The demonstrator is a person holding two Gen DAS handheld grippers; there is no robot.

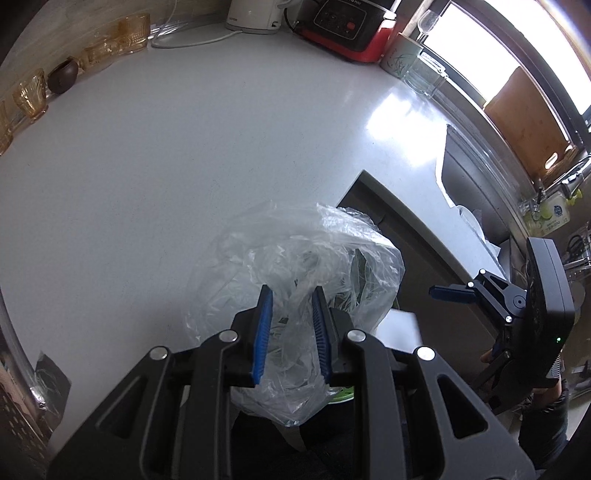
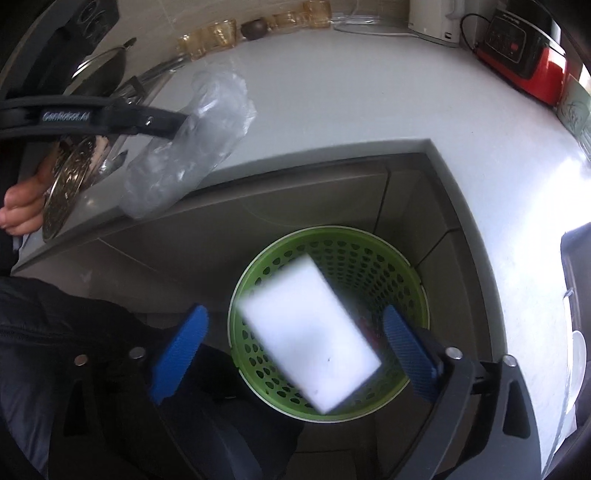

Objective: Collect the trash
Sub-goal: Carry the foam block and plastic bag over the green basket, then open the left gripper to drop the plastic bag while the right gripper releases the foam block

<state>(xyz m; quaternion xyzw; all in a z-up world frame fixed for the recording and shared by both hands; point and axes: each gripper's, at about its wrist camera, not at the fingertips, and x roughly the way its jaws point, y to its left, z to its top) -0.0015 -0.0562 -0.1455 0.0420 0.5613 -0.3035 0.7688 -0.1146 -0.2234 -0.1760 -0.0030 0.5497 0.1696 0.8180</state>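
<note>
Left gripper point(image 1: 291, 332) points steeply down with jaws clamped; right gripper point(image 2: 295, 350) likewise, jaws spread wide.

Home kitchen: worktop point(image 1: 184, 147), kettle point(image 1: 255, 14), sink point(image 1: 476, 184).

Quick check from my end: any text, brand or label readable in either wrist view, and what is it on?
"GenRobot.AI": on the left gripper's arm, right wrist view.
Kettle base: small grey mark, unreadable.
Red cooker panel: markings too small.
Bottle by the sink: label blurred.
Nothing else legible.
</note>
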